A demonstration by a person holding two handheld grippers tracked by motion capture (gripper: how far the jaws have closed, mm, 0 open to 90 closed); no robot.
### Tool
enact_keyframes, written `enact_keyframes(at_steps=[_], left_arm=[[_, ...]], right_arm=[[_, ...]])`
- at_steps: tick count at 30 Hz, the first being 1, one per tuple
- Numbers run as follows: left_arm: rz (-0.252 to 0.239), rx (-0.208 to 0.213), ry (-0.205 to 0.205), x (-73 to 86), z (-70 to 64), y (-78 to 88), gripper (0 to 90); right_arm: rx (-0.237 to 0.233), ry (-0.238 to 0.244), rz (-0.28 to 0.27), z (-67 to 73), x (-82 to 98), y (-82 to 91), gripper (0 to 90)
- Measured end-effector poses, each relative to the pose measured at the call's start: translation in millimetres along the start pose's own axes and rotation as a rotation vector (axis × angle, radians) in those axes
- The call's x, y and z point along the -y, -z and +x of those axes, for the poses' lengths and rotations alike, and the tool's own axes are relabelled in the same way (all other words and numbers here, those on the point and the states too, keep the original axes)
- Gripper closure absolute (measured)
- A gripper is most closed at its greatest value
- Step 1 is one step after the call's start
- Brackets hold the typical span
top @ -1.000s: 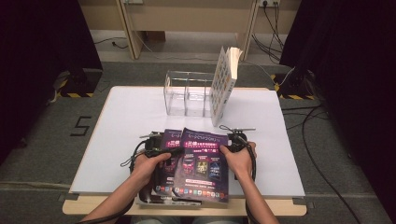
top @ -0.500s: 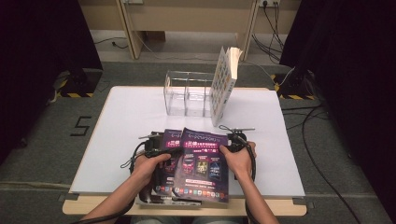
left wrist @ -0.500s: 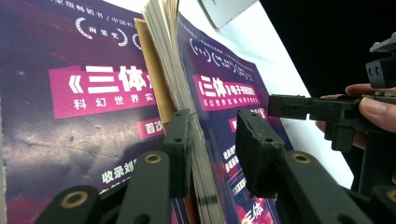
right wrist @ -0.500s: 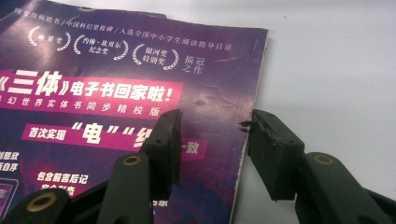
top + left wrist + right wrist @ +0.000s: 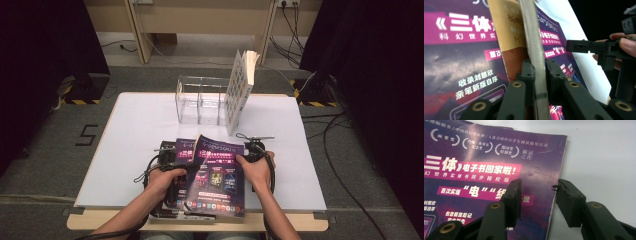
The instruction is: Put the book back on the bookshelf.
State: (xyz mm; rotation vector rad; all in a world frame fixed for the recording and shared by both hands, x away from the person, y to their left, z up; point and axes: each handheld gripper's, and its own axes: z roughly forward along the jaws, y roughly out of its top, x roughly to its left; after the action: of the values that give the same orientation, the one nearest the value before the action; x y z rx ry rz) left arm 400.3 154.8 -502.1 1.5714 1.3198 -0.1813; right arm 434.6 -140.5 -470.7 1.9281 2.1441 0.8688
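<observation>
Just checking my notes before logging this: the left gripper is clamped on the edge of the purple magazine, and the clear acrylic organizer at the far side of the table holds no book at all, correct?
Not quite. The left gripper is indeed clamped on the purple magazine, but the high view shows a book standing upright in the clear acrylic organizer.

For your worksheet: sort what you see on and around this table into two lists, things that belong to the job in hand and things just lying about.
In the job:
- top magazine, its edge pinched by the left gripper
- right gripper, open astride its right edge
- magazine underneath

Lying about:
- clear divided organiser
- book leaning against it
- cables on the floor
</observation>
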Motion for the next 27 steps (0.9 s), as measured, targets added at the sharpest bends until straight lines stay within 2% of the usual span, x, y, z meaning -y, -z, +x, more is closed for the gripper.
enact_keyframes(at_steps=[2,4,12,19,27], left_arm=[[-0.012,0.013,-0.034,2.1,1.6,0.3,81.5],[-0.023,0.022,-0.056,3.8,2.3,0.6,82.0],[-0.039,0.040,-0.093,4.8,2.0,1.9,82.6],[-0.045,0.044,-0.092,5.6,2.9,3.5,82.6],[-0.045,0.037,-0.108,5.9,1.4,4.4,82.6]], right_arm=[[-0.017,-0.026,-0.015,-3.7,-3.1,0.5,56.4],[-0.016,-0.034,-0.021,-7.4,-7.9,0.5,56.3],[-0.031,-0.039,-0.023,-9.6,-26.1,-1.1,55.6],[-0.025,-0.050,-0.011,-9.3,-34.8,-5.7,54.8],[-0.009,-0.028,0.001,-6.8,-36.6,-8.6,54.7]])
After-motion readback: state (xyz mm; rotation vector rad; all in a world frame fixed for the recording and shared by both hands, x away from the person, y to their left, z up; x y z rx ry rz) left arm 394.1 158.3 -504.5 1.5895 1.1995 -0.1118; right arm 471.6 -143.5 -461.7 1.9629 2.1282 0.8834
